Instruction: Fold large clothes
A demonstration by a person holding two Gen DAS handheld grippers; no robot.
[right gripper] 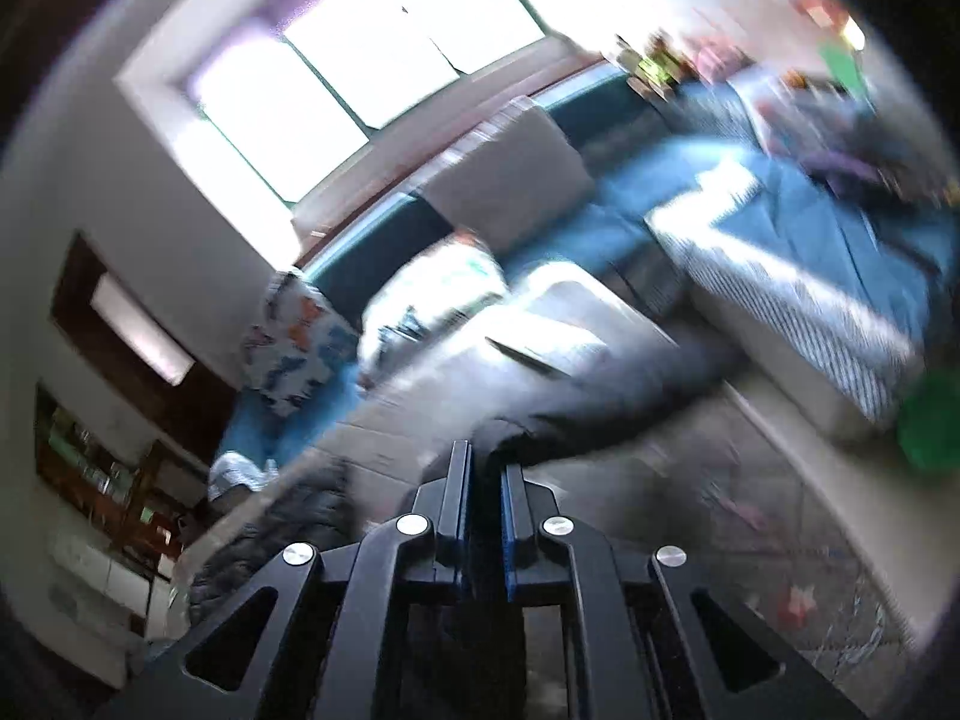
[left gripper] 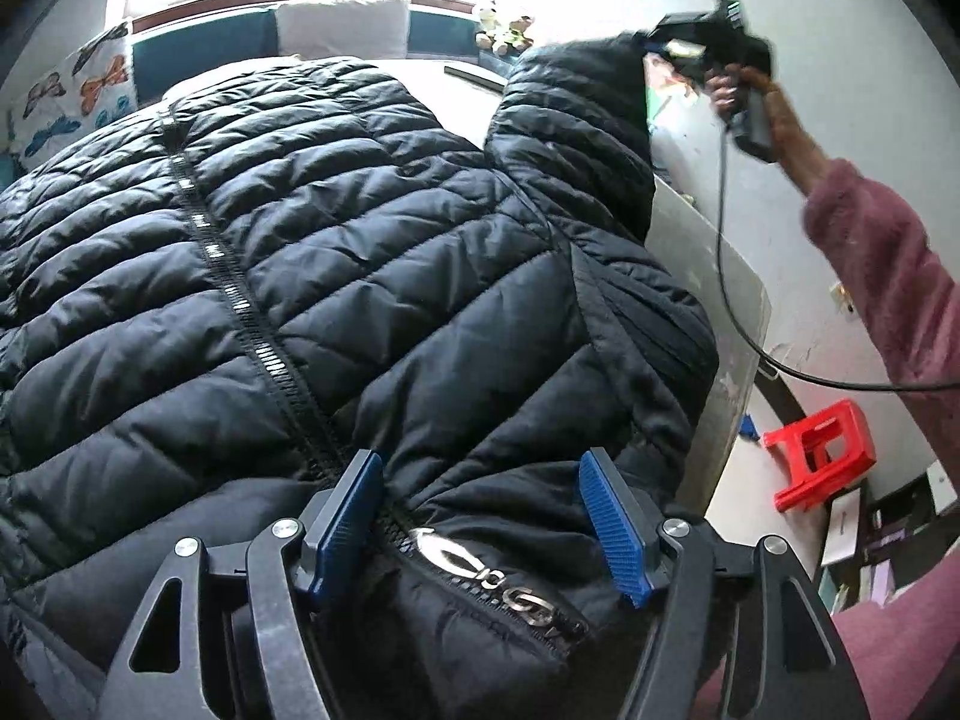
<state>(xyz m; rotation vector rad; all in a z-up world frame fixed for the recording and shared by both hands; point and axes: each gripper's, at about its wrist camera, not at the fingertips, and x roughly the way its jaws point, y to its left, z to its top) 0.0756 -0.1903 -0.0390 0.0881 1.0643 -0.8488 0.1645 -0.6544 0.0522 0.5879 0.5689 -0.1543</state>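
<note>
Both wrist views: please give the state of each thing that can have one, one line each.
Jacket: spread flat, zipped closed.
Sleeve: lifted off the table.
Right gripper: shut on sleeve end.
Left gripper: open, straddling the zipper at the collar.
Red stool: tipped over on the floor.

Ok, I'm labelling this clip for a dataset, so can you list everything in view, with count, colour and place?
puffer jacket: one, black, spread zip-up over the table, one sleeve lifted at far right
table: one, pale, under the jacket
butterfly cushion: one, white with coloured butterflies, far left
plain cushion: one, pale grey, under the window
soft toys: a small cluster, count unclear
stool: one, red, on the floor at right
left hand-held gripper: one, black with blue pads, jaws apart astride the collar zip
right hand-held gripper: one, black, shut on the sleeve end
person's arm: one, pink sleeve, at right
</note>
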